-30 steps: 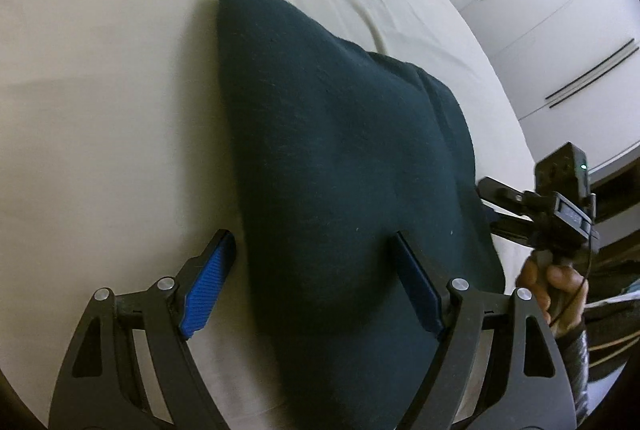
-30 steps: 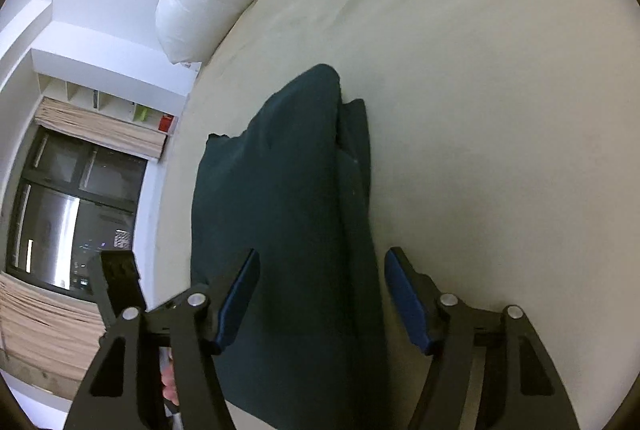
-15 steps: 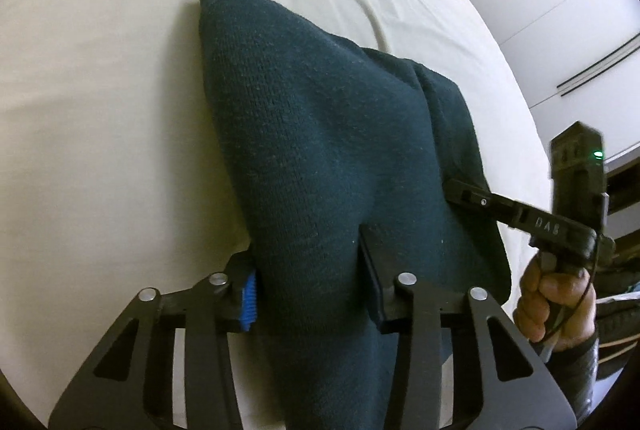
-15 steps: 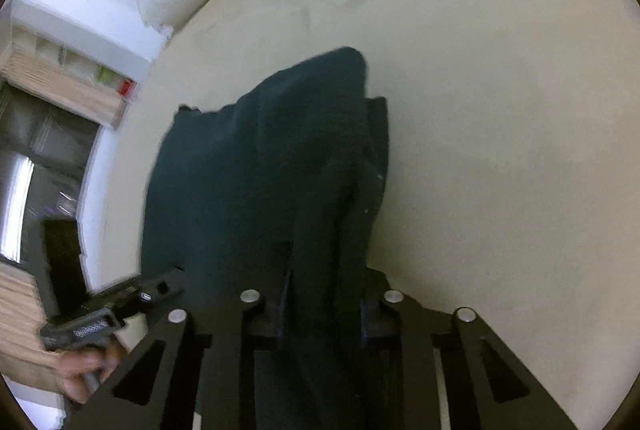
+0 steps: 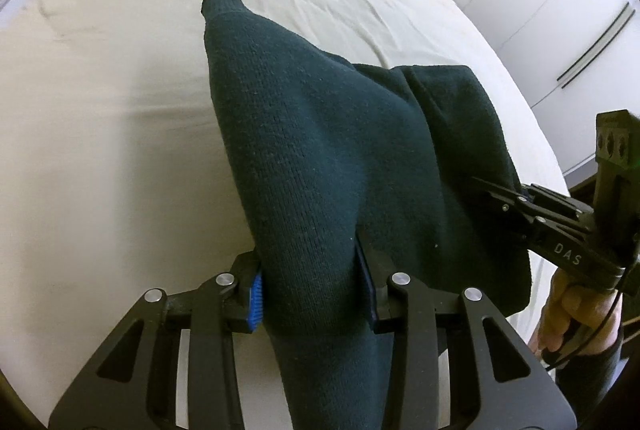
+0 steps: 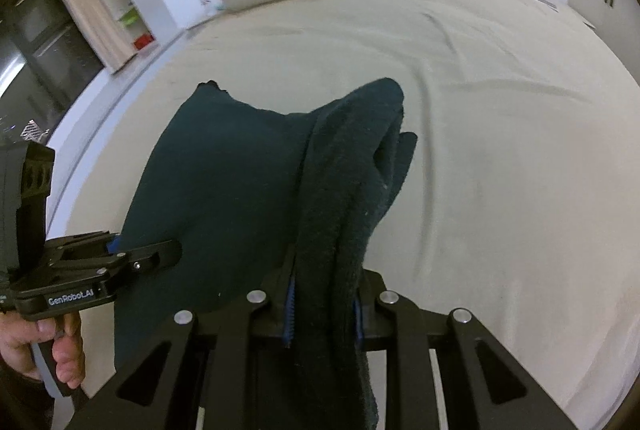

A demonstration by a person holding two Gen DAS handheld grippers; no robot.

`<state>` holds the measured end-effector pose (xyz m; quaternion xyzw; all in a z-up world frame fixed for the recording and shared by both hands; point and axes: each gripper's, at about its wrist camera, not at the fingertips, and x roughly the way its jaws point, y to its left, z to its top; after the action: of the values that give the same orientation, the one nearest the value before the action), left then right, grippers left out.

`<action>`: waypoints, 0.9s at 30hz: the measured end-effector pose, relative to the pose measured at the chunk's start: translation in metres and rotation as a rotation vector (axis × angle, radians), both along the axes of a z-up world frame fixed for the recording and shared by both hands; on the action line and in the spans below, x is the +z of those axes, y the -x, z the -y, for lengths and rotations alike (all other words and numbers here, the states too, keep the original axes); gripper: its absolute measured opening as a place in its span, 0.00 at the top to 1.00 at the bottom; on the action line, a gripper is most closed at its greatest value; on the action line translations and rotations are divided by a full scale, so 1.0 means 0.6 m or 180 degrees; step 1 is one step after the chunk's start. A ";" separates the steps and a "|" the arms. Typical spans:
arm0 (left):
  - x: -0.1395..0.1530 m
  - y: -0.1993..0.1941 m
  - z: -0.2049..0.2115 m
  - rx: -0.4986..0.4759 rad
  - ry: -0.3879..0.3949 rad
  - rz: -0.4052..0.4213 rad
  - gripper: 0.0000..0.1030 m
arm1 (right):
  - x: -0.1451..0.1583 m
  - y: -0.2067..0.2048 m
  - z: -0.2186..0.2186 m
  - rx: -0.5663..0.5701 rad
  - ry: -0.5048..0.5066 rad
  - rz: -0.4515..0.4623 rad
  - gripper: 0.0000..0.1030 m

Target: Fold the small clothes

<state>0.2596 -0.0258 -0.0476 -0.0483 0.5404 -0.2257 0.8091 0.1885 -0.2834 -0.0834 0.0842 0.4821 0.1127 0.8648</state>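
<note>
Dark green knit [image 5: 320,150] pinched in both tools, L [image 5: 310,292] closing; "DAS", "GenRobot.AI" on R [image 6: 324,314] and L bodies.

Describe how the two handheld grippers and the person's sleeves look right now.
Both the left gripper and the right gripper are black, open-framed linkages with silver rivets and blue ribbed pads. One side reads "DAS", another "GenRobot.AI". A thin black cable loops by a dark sleeve.

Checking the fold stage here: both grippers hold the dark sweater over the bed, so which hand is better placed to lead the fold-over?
Neither clearly. The left gripper and right gripper each clamp a near edge of the sweater; they should probably move together.
</note>
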 end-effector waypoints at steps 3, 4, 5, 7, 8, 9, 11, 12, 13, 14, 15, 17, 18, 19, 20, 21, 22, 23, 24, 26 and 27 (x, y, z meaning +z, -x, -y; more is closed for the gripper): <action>0.017 0.040 -0.054 0.0018 -0.0064 0.0063 0.66 | 0.012 0.025 -0.028 0.0102 -0.0070 0.0069 0.78; 0.023 0.055 -0.071 0.0025 -0.0070 0.0072 0.66 | 0.014 0.036 -0.037 0.0131 -0.0106 0.0086 0.78; 0.025 0.073 -0.091 0.0021 -0.0090 0.0093 0.66 | 0.013 0.046 -0.046 0.0170 -0.0146 0.0099 0.78; 0.021 0.097 -0.115 0.0023 -0.0111 0.0089 0.66 | 0.001 0.056 -0.056 0.0214 -0.0258 0.0052 0.78; 0.015 0.107 -0.125 0.0027 -0.0116 0.0070 0.66 | -0.008 0.051 -0.063 0.0220 -0.0306 0.0015 0.78; 0.006 0.121 -0.142 0.0038 -0.0110 0.0049 0.66 | -0.015 0.053 -0.066 0.0222 -0.0350 -0.0030 0.78; -0.010 0.138 -0.171 0.0088 -0.0094 -0.0006 0.66 | -0.031 0.065 -0.076 0.0231 -0.0396 -0.0098 0.78; -0.018 0.146 -0.183 0.0119 -0.0082 -0.0038 0.66 | -0.037 0.072 -0.083 0.0232 -0.0397 -0.0116 0.78; -0.025 0.152 -0.188 0.0141 -0.0077 -0.0052 0.66 | -0.046 0.076 -0.091 0.0227 -0.0407 -0.0141 0.78; -0.030 0.155 -0.193 0.0150 -0.0088 -0.0054 0.66 | -0.050 0.069 -0.102 0.0229 -0.0416 -0.0159 0.78; -0.037 0.147 -0.195 0.0149 -0.0102 -0.0050 0.66 | -0.053 0.072 -0.107 0.0235 -0.0428 -0.0178 0.78; -0.046 0.151 -0.201 0.0156 -0.0115 -0.0053 0.66 | -0.067 0.070 -0.108 0.0237 -0.0470 -0.0221 0.78; -0.064 0.152 -0.210 0.0165 -0.0122 -0.0071 0.66 | -0.073 0.066 -0.107 0.0231 -0.0491 -0.0237 0.78; -0.070 0.153 -0.218 0.0173 -0.0126 -0.0094 0.65 | -0.082 0.058 -0.108 0.0219 -0.0504 -0.0254 0.78; -0.085 0.153 -0.223 0.0199 -0.0114 -0.0123 0.64 | -0.094 0.054 -0.110 0.0174 -0.0537 -0.0290 0.78; -0.097 0.149 -0.224 0.0222 -0.0090 -0.0131 0.63 | -0.105 0.051 -0.105 0.0132 -0.0586 -0.0332 0.77; -0.105 0.152 -0.227 0.0250 -0.0055 -0.0142 0.60 | -0.118 0.048 -0.100 0.0095 -0.0641 -0.0385 0.76; -0.110 0.154 -0.231 0.0280 -0.0010 -0.0148 0.57 | -0.131 0.044 -0.097 0.0052 -0.0695 -0.0442 0.75; -0.114 0.155 -0.233 0.0301 0.0019 -0.0135 0.55 | -0.140 0.044 -0.089 0.0017 -0.0734 -0.0465 0.70; -0.120 0.155 -0.234 0.0323 0.0028 -0.0145 0.48 | -0.151 0.047 -0.079 -0.0044 -0.0817 -0.0467 0.59; -0.123 0.157 -0.237 0.0350 0.0060 -0.0161 0.48 | -0.152 0.052 -0.075 -0.0069 -0.0866 -0.0470 0.54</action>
<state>0.1655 0.1166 -0.1211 -0.0911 0.5550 -0.1848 0.8059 0.1570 -0.2384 -0.1749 0.2138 0.5237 0.1612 0.8087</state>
